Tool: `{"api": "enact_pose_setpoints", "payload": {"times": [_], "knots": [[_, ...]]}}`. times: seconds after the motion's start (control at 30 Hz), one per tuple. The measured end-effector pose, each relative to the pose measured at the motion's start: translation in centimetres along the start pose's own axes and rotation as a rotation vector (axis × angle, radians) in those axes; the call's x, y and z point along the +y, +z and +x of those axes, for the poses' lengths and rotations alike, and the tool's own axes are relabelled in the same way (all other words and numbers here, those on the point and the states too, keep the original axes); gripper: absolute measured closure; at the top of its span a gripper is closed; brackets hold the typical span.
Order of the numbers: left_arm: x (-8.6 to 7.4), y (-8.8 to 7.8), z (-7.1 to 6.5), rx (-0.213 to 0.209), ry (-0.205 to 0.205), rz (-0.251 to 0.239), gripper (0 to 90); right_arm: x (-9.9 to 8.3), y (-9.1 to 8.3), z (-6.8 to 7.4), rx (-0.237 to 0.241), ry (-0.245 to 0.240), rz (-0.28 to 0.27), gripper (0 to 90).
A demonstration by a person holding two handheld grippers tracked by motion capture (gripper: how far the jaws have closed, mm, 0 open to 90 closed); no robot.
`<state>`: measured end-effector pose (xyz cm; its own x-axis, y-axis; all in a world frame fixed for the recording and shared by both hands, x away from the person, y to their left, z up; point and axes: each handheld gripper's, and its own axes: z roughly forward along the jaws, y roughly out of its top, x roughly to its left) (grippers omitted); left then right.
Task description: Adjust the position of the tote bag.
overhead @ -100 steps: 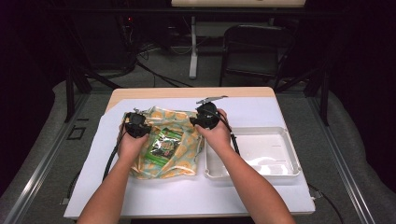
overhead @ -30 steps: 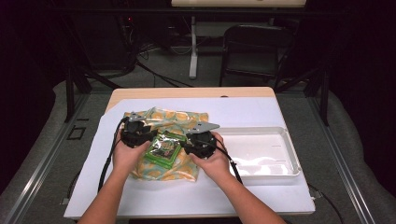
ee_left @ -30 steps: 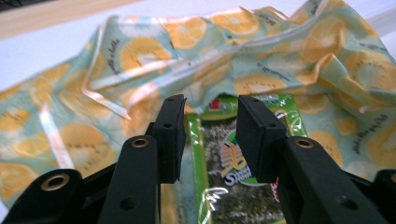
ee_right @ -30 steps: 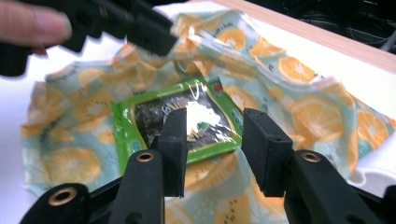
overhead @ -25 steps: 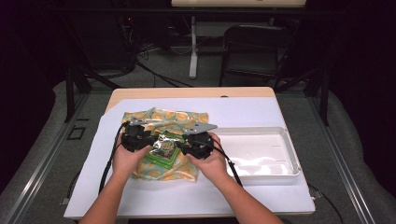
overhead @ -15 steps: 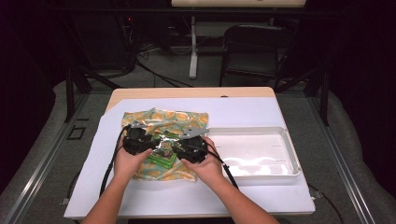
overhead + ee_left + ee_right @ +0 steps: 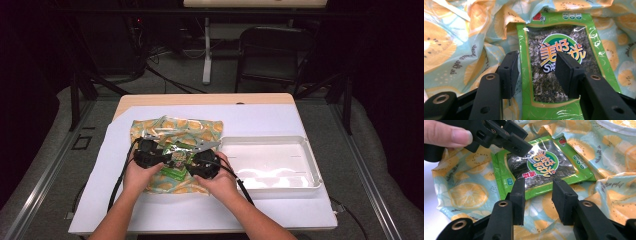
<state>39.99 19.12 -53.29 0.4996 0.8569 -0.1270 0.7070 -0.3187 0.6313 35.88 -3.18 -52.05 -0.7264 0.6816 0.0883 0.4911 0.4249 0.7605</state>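
Green seaweed pack (image 7: 559, 62) lies mid-frame between both grippers' wide, empty jaws, the left having just opened; glossy film could slip out.

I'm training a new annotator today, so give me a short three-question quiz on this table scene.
1. True or false: the green foil seaweed packet lies in the white plastic tray.
2. What does the packet rest on? A) bare table B) the orange-and-blue fruit-print plastic bag C) a chair
3. Are the left gripper and the right gripper clamped on anything?

Key: 1 false; 2 B; 3 no, both stand open over the packet and bag, the left's jaws having just been opening with nothing pinched.
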Motion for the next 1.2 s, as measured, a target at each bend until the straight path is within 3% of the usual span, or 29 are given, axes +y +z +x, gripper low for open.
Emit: {"api": "enact_pose_setpoints", "payload": {"times": [0.23, 0.47, 0.83, 1.17, 1.2], "knots": [[-0.2, 0.4, 0.3, -0.016, -0.006, 0.029, 53.4, -0.1, 0.3, -0.2, 0.010, 0.027, 0.015, 60.2], [-0.5, 0.4, 0.0, -0.036, -0.010, 0.026, 55.0, -0.2, 0.5, -0.1, 0.018, 0.031, 0.022, 59.0], [-1.1, -0.3, -1.5, -0.017, 0.033, 0.043, 57.3, -0.3, 0.8, 0.0, -0.022, 0.028, 0.045, 63.8], [-1.6, -0.6, -1.8, -0.025, 0.025, 0.045, 58.5, -0.6, 1.1, -0.3, -0.068, 0.065, 0.044, 70.3], [-1.7, -0.6, -1.9, -0.030, 0.014, 0.043, 58.8, -0.6, 1.1, -0.3, -0.071, 0.062, 0.063, 70.3]]}}
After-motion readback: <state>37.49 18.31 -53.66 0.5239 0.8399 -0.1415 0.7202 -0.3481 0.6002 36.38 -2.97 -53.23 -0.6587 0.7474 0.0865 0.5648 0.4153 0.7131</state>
